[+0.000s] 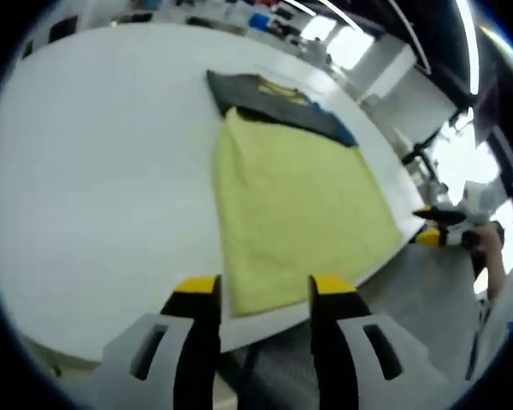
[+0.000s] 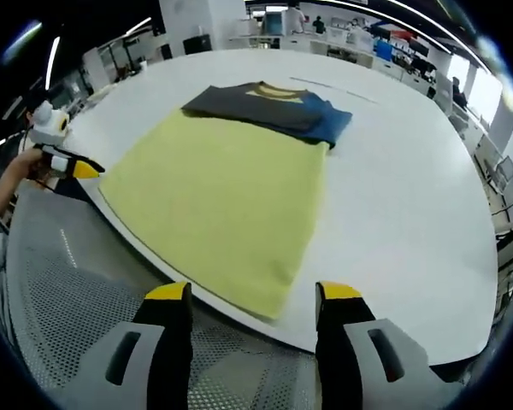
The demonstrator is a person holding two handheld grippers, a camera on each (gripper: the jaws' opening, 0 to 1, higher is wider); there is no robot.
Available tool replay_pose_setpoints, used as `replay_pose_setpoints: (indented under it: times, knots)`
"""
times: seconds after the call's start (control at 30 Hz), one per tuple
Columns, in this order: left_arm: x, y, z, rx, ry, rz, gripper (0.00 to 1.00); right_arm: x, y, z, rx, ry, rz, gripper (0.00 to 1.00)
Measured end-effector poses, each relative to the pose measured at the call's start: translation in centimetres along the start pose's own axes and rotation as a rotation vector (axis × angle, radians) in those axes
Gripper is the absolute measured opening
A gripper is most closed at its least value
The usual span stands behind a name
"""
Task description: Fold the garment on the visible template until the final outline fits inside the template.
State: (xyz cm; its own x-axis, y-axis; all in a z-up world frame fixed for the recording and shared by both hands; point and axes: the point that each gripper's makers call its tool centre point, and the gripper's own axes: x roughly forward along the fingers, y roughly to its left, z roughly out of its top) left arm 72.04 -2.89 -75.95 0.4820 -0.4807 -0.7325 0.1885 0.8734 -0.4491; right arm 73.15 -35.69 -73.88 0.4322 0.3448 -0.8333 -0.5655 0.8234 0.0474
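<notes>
- My left tongs (image 1: 265,290) hang released, jaws apart and holding nothing, just off the near edge of the white bench (image 1: 94,171), over one near corner of the garment.
- My right tongs (image 2: 253,295) are likewise open and empty, poised off the bench edge by the other near corner.
- The garment is a T-shirt lying flat on the bench: a pale yellow body (image 1: 299,213) that reaches the near edge, and a dark grey yoke with a yellow collar (image 1: 265,96) at the far end; a blue sleeve (image 2: 333,120) pokes out on one side there.
- I cannot make out a template outline on the bench, so I judge it is either under the cloth or too faint to tell.
- In the right gripper view my other hand's tongs (image 2: 73,165) show at the left, off the bench.
- Judged step: take both near hem corners for a lengthwise fold toward the collar.
- To do it well: bite only the hem layers, both corners at matching depth, lift level, carry evenly so the fold line stays straight, and lay the hem short of the collar without dragging the shirt.
</notes>
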Motion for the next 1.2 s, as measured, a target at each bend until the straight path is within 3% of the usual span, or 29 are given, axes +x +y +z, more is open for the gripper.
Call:
replay_pose_setpoints:
  times: [0.23, 0.5, 1.2]
  knots:
    - [0.2, 0.3, -0.3, -0.017, 0.024, 0.014, 0.32, 0.5, -0.3, -0.8, -0.020, 0.043, -0.012, 0.52]
    - [0.3, 0.4, -0.6, -0.028, 0.036, 0.011, 0.28, 0.8, -0.5, -0.7, -0.004, 0.039, -0.010, 0.50]
    - [0.7, 0.8, -0.9, 0.035, 0.077, 0.062, 0.16, 2.3, -1.4, -1.4, 0.046, 0.084, -0.026, 0.39]
